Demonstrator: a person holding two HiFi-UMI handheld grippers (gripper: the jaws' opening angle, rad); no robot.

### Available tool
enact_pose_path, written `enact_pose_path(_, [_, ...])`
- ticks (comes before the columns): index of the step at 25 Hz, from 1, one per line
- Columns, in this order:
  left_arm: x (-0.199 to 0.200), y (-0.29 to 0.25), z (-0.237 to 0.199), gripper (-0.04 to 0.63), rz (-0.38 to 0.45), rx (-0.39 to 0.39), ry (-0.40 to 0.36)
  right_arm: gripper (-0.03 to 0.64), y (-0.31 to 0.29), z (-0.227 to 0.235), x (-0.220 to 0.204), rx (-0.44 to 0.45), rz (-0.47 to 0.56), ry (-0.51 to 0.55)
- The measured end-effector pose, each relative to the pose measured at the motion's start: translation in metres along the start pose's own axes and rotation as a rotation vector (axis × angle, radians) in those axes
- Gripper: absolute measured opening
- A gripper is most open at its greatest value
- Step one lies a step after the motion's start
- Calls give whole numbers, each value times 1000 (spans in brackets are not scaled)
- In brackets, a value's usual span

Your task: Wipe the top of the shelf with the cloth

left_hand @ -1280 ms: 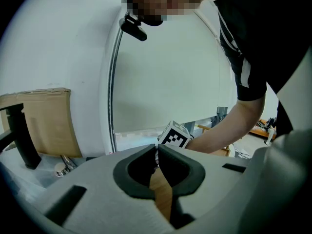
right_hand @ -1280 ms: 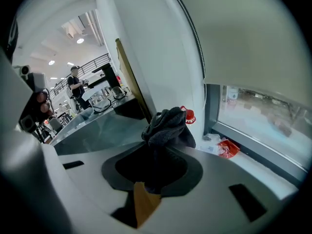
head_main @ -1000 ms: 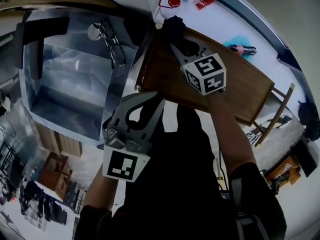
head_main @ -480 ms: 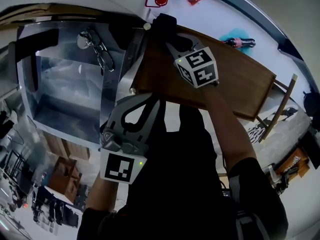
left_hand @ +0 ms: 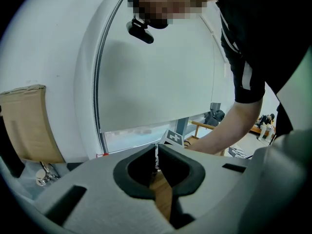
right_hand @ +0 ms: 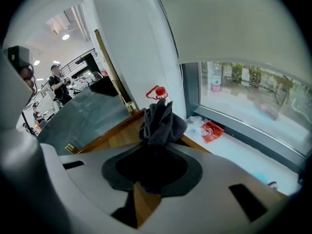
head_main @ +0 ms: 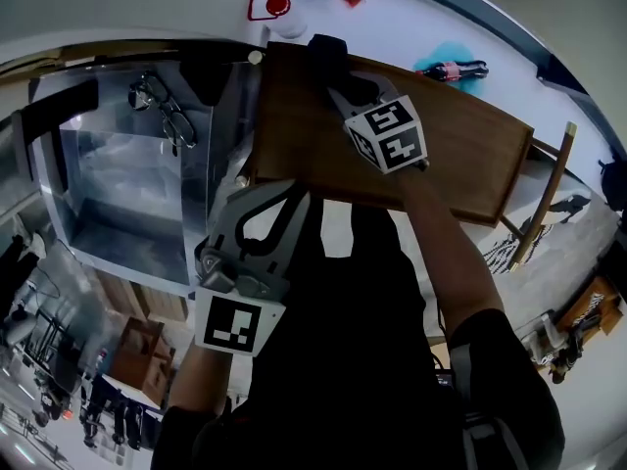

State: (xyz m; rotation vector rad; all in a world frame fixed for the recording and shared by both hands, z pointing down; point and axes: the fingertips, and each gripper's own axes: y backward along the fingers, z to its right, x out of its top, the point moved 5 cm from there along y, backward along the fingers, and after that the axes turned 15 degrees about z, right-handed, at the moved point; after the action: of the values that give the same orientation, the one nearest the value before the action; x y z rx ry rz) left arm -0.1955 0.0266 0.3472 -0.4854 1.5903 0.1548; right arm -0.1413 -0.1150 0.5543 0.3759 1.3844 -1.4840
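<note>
Pinching cloth (right_hand: 160, 121) over shelf top (head_main: 451, 145), right gripper (right_hand: 152, 168); left gripper (left_hand: 157, 152) closed, apparently empty.

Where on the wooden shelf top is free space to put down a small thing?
The right half of the shelf top is bare, from the right tool to the end by the wooden frame. A smaller bare strip lies along the left edge, beside the glass cabinet. The far left corner is crowded: the right tool holds the cloth there.
</note>
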Motion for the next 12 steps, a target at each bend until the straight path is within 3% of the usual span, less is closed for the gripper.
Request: enact_pose_path(12, [12,-36,32,32,6,-79,-19,83,50,39,-22,-88,-6,-45])
